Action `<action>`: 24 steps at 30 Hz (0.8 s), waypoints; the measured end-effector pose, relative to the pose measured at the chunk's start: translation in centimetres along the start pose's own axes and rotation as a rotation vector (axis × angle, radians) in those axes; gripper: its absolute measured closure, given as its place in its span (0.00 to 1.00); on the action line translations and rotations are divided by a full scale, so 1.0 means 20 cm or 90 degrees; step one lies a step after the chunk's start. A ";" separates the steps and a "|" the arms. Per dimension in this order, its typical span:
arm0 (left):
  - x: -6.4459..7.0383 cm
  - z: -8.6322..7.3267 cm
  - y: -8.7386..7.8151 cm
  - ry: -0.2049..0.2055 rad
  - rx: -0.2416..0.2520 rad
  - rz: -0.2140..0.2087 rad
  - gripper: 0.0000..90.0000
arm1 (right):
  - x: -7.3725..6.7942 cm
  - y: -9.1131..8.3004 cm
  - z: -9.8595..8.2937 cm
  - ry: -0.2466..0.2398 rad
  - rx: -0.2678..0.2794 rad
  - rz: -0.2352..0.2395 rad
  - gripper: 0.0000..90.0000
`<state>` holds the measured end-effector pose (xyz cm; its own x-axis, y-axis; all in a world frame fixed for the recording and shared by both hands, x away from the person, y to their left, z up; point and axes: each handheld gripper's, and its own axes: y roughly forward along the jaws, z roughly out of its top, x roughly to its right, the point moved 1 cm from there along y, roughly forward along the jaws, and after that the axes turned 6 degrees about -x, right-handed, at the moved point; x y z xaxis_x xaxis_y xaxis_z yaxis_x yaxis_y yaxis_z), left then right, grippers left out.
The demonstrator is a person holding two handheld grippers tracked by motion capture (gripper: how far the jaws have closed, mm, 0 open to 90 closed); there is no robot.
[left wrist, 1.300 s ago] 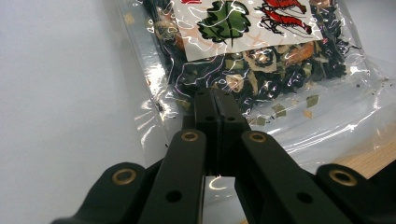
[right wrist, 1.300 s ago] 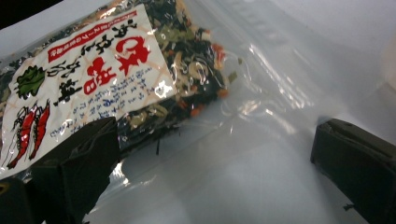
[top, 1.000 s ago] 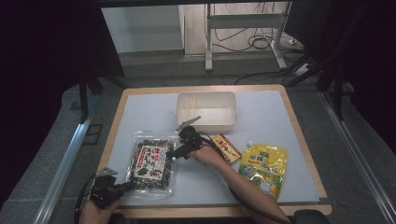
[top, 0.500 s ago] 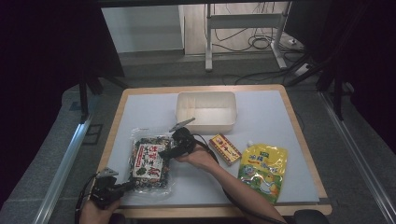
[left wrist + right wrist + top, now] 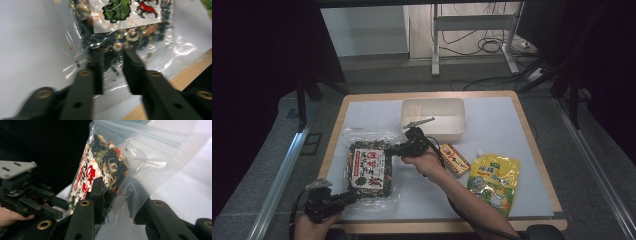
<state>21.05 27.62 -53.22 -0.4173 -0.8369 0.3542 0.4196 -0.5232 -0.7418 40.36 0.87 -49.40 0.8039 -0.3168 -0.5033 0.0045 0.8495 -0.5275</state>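
A clear bag of dried mixed food (image 5: 371, 170) is lying flat on the pale table mat (image 5: 492, 120), toward the left front of the table, and is being taken at 2 opposite ends. The right gripper (image 5: 393, 148) is set at the bag's far right edge; in the right gripper view the bag (image 5: 110, 167) is seen passing between the 2 black jaws, which are closed most of the way on the plastic, so a grip there is judged to be in place, probably so that this end can be lifted. The left gripper (image 5: 346, 199) is laid at the near left corner; in the left gripper view its jaws stand a little apart over the bag's clear lower margin (image 5: 117, 50), and whether the film is actually pinched cannot be told. 2 grips at opposite ends are judged to keep a floppy, loosely filled bag from sagging. An empty white bin (image 5: 433, 118) stands just behind, a likely destination. A small red and yellow box (image 5: 454, 159) and a yellow-green pouch (image 5: 493, 176) lie untouched to the right.
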 end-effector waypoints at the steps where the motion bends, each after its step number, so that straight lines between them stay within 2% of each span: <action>1: 0.01 0.00 0.00 0.006 0.007 0.002 0.68 | -0.01 -0.01 0.01 -0.002 0.004 0.005 0.79; 3: 0.02 0.01 -0.01 0.025 0.022 0.014 0.65 | -0.04 -0.04 0.02 -0.008 0.008 0.015 0.80; 5: 0.03 0.01 -0.02 0.027 0.031 0.021 0.62 | -0.08 -0.06 0.03 -0.019 0.008 0.020 0.81; 6: 0.02 0.01 -0.04 0.028 0.057 0.018 0.60 | -0.10 -0.07 0.04 -0.028 0.012 0.026 0.82; 7: 0.01 0.01 -0.05 0.024 0.068 0.016 0.56 | -0.11 -0.08 0.05 -0.031 0.014 0.027 0.83; 10: 0.01 0.01 -0.07 0.026 0.089 0.037 0.49 | -0.14 -0.12 0.07 -0.037 0.024 0.051 0.85; 11: 0.01 0.01 -0.07 0.026 0.089 0.037 0.46 | -0.15 -0.14 0.08 -0.049 0.024 0.044 0.86; 12: 0.00 0.00 -0.07 0.027 0.088 0.053 0.44 | -0.17 -0.16 0.09 -0.060 0.024 0.041 0.86; 19: -0.01 0.00 -0.07 0.024 0.096 0.061 0.41 | -0.24 -0.27 0.15 -0.119 0.033 -0.003 0.86; 24: -0.01 0.00 -0.08 0.023 0.115 0.066 0.36 | -0.27 -0.34 0.18 -0.141 0.040 -0.025 0.86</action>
<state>20.56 28.58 -52.14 -0.3921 -0.8829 0.2583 0.5984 -0.4581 -0.6573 38.09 -1.76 -40.68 0.9131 -0.2560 -0.3172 0.0702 0.8653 -0.4963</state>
